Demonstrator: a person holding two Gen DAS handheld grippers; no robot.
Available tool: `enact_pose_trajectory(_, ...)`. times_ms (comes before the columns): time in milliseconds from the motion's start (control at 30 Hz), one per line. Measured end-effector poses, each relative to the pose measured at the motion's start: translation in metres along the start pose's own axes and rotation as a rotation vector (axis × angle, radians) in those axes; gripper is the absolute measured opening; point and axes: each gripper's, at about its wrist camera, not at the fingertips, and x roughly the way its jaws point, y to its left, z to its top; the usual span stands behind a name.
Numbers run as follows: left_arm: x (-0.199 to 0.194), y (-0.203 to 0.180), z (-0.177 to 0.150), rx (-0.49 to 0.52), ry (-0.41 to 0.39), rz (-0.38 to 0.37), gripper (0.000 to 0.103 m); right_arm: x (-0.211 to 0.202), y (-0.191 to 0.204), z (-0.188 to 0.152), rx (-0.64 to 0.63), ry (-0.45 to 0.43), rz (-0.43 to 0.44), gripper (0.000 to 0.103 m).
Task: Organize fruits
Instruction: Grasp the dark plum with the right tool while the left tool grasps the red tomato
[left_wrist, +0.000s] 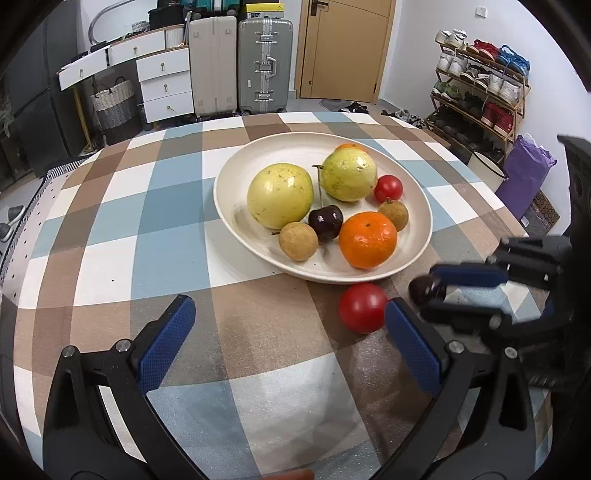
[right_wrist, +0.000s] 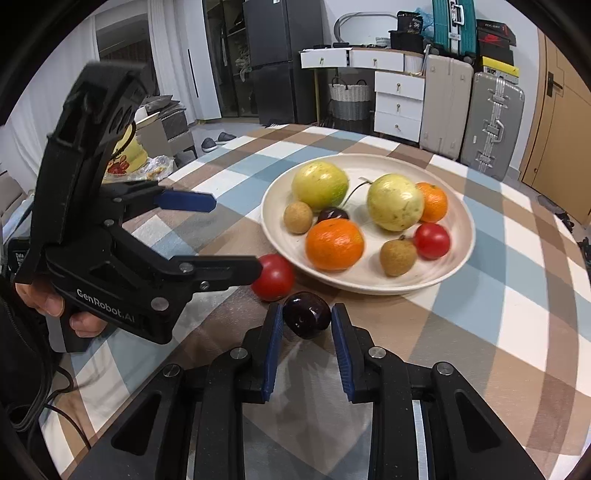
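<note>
two grippers work near the plate. the right gripper (right_wrist: 307, 321) has its blue-padded fingers (right_wrist: 272, 350) set on either side of a dark cherry (right_wrist: 306, 319) that lies on the worktop (right_wrist: 517, 332); the left pad looks to touch the fruit, while a thin gap shows at the right pad, so i cannot tell whether the cherry is pinched. the left gripper (left_wrist: 288, 325) has its fingers (left_wrist: 166, 343) spread wide with nothing between them, its right finger tip just beside a red tomato (left_wrist: 363, 308) on the checked cloth, near the front rim of the plate (left_wrist: 229, 177). in the right wrist view this tomato (right_wrist: 273, 277) sits just left of and beyond the cherry, with the left gripper's lower finger reaching it. the cream plate holds two pale green guavas (left_wrist: 280, 195), a second cherry with a stem (left_wrist: 325, 222), two brown longans (left_wrist: 298, 242), a near orange (left_wrist: 368, 240), a small red tomato (left_wrist: 388, 188) and another orange (right_wrist: 432, 202) at the far side. beyond the worktop stand suitcases (left_wrist: 264, 66), white drawers (left_wrist: 166, 85) and a shoe rack (left_wrist: 480, 85).
</note>
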Motion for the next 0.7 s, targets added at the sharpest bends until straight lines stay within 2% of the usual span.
enact_pose_trajectory(267,0.003,-0.01,-0.003,0.015,0.016,-0.019,0.102,-0.026,-0.027,0.006,0.097,-0.115,-0.046,0.027)
enact_pose_trajectory(367,0.006,-0.018,-0.004,0.039,0.02,-0.028,0.098,-0.027,-0.028,0.006,0.108,-0.131,-0.053,0.027)
enact_pose_trajectory(467,0.008,-0.024,-0.006,0.056,0.032,-0.053,0.086,-0.026,-0.027,0.005,0.108,-0.129,-0.052,0.027)
enact_pose_trajectory(533,0.011,-0.027,-0.007,0.063,0.045,-0.074,0.071,-0.023,-0.026,0.005,0.108,-0.122,-0.054,0.027)
enact_pose_trajectory(700,0.012,-0.032,-0.01,0.078,0.044,-0.12,0.051,-0.021,-0.027,0.004,0.112,-0.118,-0.056,0.027)
